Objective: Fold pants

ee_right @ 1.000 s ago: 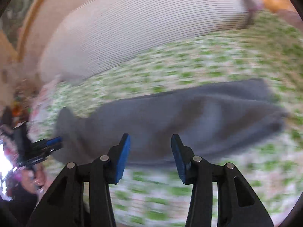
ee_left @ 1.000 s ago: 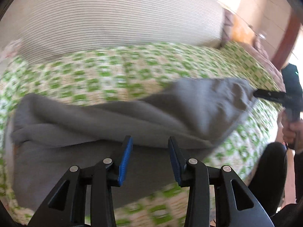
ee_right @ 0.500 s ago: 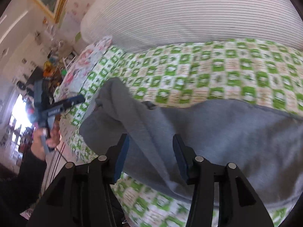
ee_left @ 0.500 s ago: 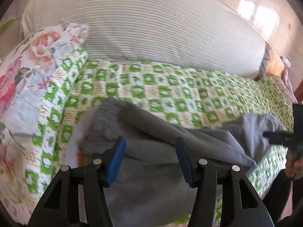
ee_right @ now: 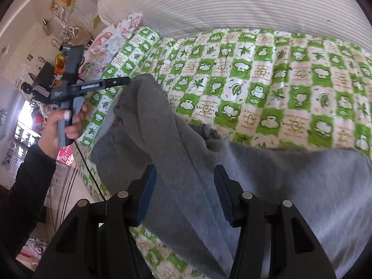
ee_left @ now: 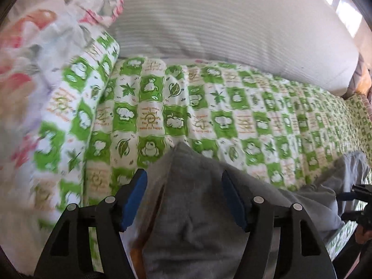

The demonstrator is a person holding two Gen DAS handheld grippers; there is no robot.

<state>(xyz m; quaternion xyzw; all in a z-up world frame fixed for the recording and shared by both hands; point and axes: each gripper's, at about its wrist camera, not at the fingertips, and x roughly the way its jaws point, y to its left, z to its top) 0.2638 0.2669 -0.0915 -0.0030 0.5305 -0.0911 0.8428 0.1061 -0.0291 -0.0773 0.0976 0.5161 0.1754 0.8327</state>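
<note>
The soft grey fleece pants point(ee_right: 176, 153) are lying rumpled along the near edge of the bed's green-and-white checked quilt point(ee_right: 267, 74), looking light, limp and likely to sag, so taking hold at a thick hem or waistband seems best. The left tongs point(ee_left: 183, 200) are spreading wider and the right tongs point(ee_right: 182, 193) are standing spread, each hovering over grey cloth and pinching nothing.
</note>
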